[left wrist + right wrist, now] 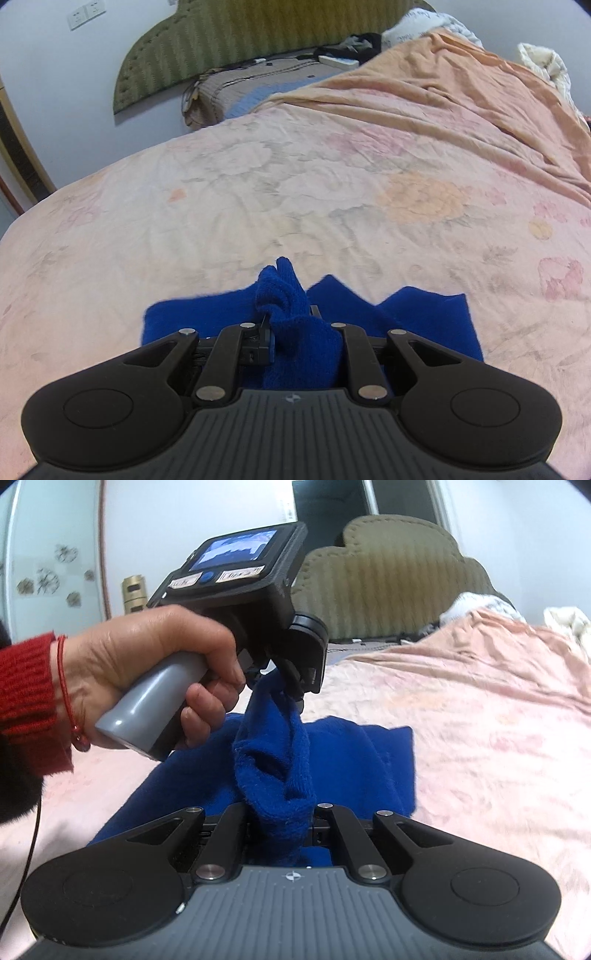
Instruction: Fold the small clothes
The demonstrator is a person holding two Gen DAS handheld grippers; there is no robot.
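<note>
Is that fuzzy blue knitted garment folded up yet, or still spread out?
Partly spread, not neatly folded: the fuzzy blue knitted garment lies on the pink floral bedsheet, one bunched part lifted by both the left gripper and right gripper.

Both wrist cams low, close over bed (295, 177); shared blue garment (332, 746)

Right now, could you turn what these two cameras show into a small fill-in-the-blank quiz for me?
1. Both grippers pinch a fuzzy knitted garment coloured ____.
2. The garment lies on a ____ covered by a pale pink floral sheet.
3. The left gripper is held by a hand in a ____ knitted sleeve.
4. The right gripper is ____ on the garment.

Missing words: blue; bed; red; shut
</note>
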